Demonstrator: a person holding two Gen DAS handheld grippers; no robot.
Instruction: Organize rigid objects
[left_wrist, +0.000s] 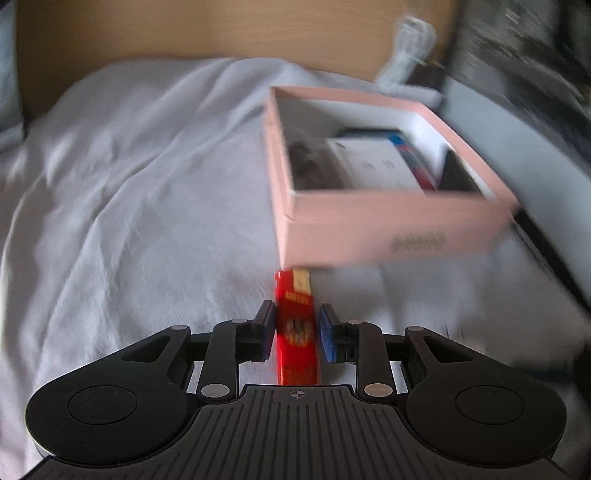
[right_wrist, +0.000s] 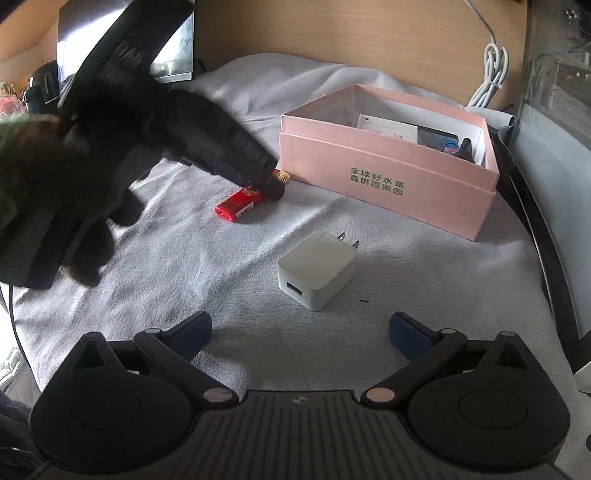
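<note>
Light: I see soft, dim daylight in both views, with no hard glare.
Shadows: faint ones lie beside the charger (right_wrist: 316, 270) and the box (right_wrist: 388, 162).
Blur: my left wrist view is smeared, worst on the box (left_wrist: 388, 229) and the right edge.
Sharpness: my right wrist view is crisp, except the dark left gripper (right_wrist: 275, 186).
Distortion: fisheye bending curves both frames' edges.

I see open cloth (right_wrist: 184, 258) ahead of my right claw (right_wrist: 301, 332) up to the white charger (right_wrist: 316, 271). The pink box (right_wrist: 388, 184) walls off the far right; my left claw (right_wrist: 273, 186) crowds the red lighter (right_wrist: 238, 205).
</note>
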